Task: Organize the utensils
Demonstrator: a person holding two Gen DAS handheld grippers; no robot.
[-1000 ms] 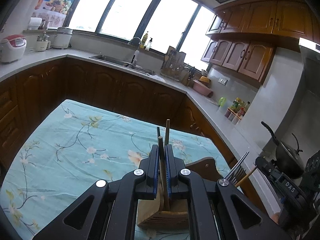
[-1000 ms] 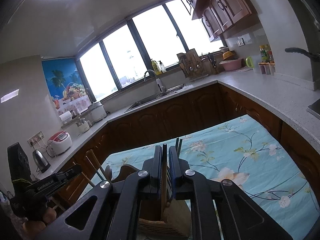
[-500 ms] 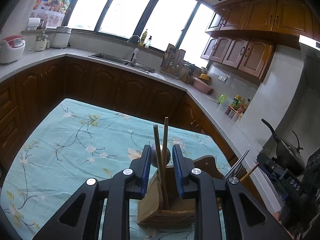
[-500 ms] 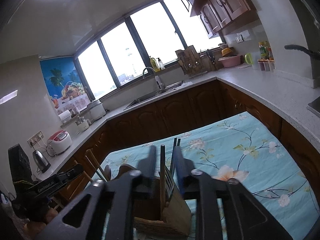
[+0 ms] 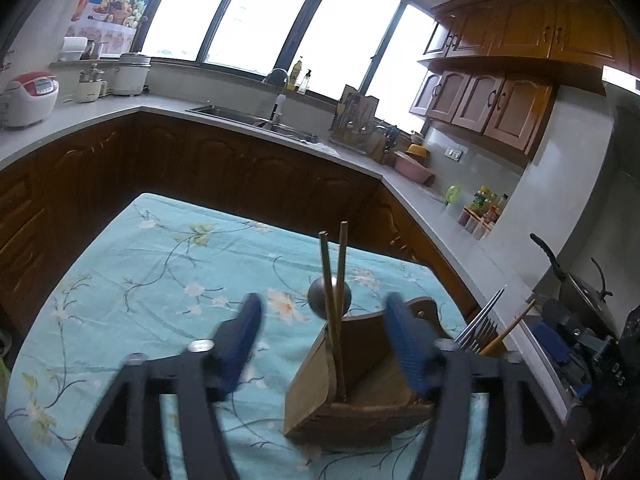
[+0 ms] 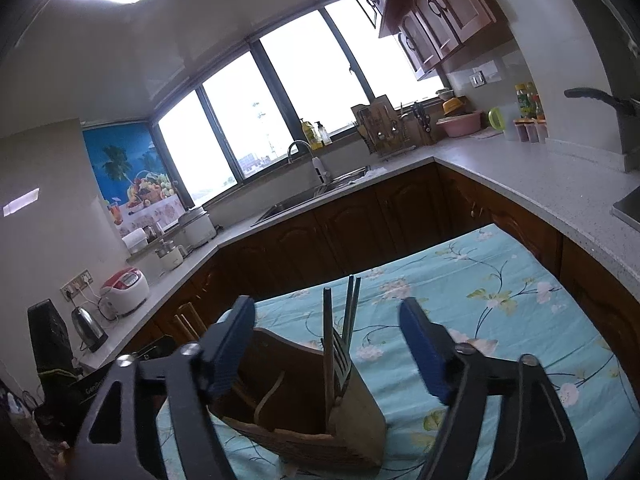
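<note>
A wooden utensil holder (image 5: pixel 360 392) stands on the floral tablecloth (image 5: pixel 160 280). In the left wrist view two wooden chopsticks (image 5: pixel 334 288) stand in its left compartment beside a dark spoon bowl (image 5: pixel 316 300); forks (image 5: pixel 480 320) stick up at its right. My left gripper (image 5: pixel 324 344) is open, jaws wide apart on either side of the chopsticks, holding nothing. In the right wrist view the holder (image 6: pixel 304 400) holds forks (image 6: pixel 340 344) with dark handles upright. My right gripper (image 6: pixel 328 352) is open, jaws spread around them, not touching.
Dark wood cabinets and a grey countertop (image 5: pixel 240 120) wrap around the table on three sides. A sink (image 6: pixel 304 200), a rice cooker (image 5: pixel 28 96), a kettle (image 6: pixel 88 328) and a pan (image 5: pixel 576 280) stand on it.
Both grippers have opened wide and let go: the left released the chopsticks, the right released the fork handle. Both utensils now stand in the holder. Both grippers have drawn back a little.
</note>
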